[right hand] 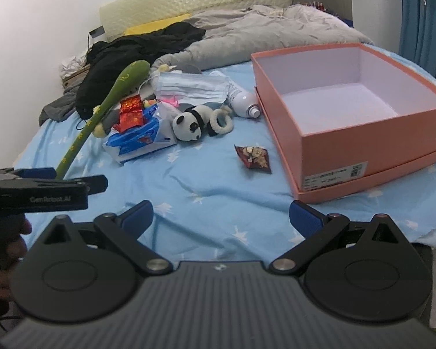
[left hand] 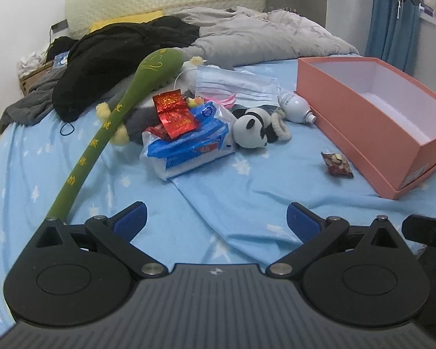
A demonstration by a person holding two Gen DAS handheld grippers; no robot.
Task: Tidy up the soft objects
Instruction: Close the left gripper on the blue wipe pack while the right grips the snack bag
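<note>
So far nothing looks sorted: the pink box [right hand: 348,133] near the right edge of the bed [right hand: 203,192] shows only its bare white inside, and every soft thing lies outside it, so the whole job seems left to do.

Nearest, the right hand-held gripper [right hand: 221,215] hangs over the near edge of the bed with its blue pads [right hand: 139,213] wide apart and nothing between them. The left hand-held gripper [left hand: 216,218] is likewise spread and empty, a little further left; a long green plush stick [left hand: 101,133] rises from just beside its left finger toward the pile.

Further in, a small snack packet [right hand: 254,157] lies alone on the blue star sheet, near the front of the box. Beyond it, around the middle of the bed, sits the heap: a pack of tissues [left hand: 189,148] with red foil packets [left hand: 174,113] on top, a panda toy [left hand: 251,129] touching a fluffy hair tie [left hand: 280,129], a white bottle [left hand: 295,107] just beside the box, and face masks [left hand: 235,84] behind. The panda looks small and squashy, likely easy to pinch.

Farthest, dark clothes [left hand: 113,58] and a grey quilt [left hand: 261,35] crowd the head end.
</note>
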